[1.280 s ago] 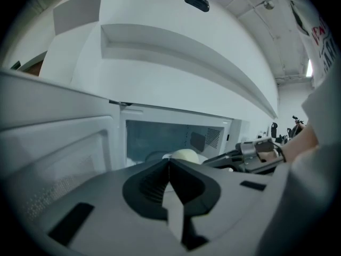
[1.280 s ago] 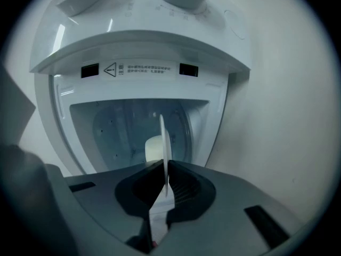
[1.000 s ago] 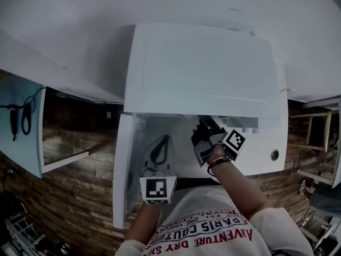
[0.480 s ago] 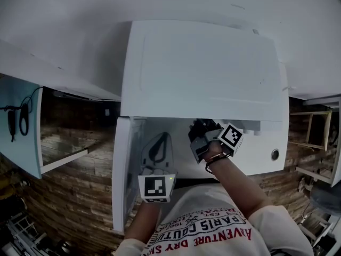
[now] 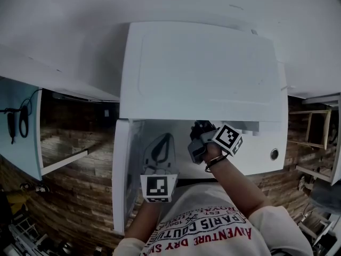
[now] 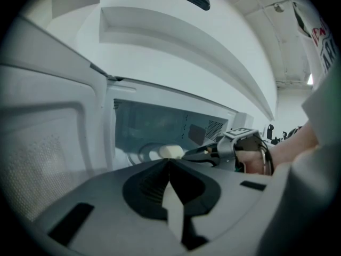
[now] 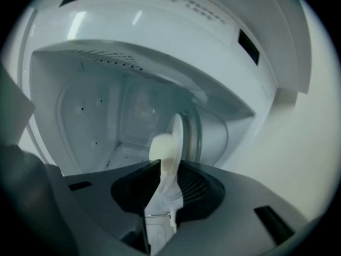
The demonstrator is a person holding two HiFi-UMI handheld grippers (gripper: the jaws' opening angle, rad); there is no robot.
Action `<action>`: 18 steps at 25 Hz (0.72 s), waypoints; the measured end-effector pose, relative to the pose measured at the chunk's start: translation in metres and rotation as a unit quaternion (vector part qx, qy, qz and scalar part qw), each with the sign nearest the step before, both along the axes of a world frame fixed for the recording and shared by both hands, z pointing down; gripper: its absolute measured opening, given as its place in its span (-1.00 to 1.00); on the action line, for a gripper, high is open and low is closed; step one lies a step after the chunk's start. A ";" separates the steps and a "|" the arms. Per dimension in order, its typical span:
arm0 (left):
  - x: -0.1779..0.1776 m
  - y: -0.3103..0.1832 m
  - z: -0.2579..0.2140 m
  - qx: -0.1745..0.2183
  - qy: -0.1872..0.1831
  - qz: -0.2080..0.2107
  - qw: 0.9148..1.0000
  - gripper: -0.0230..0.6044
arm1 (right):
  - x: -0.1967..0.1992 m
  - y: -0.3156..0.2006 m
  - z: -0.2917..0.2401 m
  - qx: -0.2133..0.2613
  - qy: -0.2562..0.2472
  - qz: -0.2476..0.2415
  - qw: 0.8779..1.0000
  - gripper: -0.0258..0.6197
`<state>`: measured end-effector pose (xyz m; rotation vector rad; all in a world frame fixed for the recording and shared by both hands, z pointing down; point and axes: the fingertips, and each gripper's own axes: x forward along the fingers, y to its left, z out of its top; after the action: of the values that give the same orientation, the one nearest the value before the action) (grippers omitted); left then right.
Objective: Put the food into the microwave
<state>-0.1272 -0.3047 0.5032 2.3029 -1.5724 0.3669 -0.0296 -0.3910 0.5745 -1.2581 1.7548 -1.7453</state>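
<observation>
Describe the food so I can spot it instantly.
Look into the open white microwave, to the round plate on its floor. The food is the small rounded lump at the tips of the right gripper, whose jaws are opening around it; it alone is cream against the white walls.

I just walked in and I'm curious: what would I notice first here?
The big white microwave, its door swung open at the left. Inside it, the right gripper has pale food between its opening fingers, by a plate.
</observation>
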 end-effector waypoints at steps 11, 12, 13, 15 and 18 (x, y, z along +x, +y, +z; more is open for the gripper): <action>-0.006 -0.001 0.005 -0.004 -0.002 0.001 1.000 -0.91 | -0.019 0.016 -0.008 0.082 0.197 -0.193 0.958 -0.21; -0.006 0.000 0.006 -0.005 -0.003 0.002 1.000 -0.91 | -0.020 0.019 -0.006 0.080 0.218 -0.211 0.950 -0.21; -0.007 0.000 0.007 -0.006 -0.003 0.002 1.000 -0.91 | -0.021 0.022 -0.003 0.079 0.243 -0.229 0.939 -0.19; -0.006 0.002 0.010 -0.009 0.000 0.000 1.000 -0.91 | -0.021 0.023 -0.002 0.086 0.311 -0.263 0.909 -0.19; -0.005 0.004 0.009 -0.009 0.002 0.001 1.000 -0.91 | -0.019 0.025 0.003 0.099 0.403 -0.307 0.856 -0.18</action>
<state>-0.1318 -0.3010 0.5120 2.2905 -1.5589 0.3752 -0.0488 -0.3662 0.5772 -1.5793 3.0021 -1.2863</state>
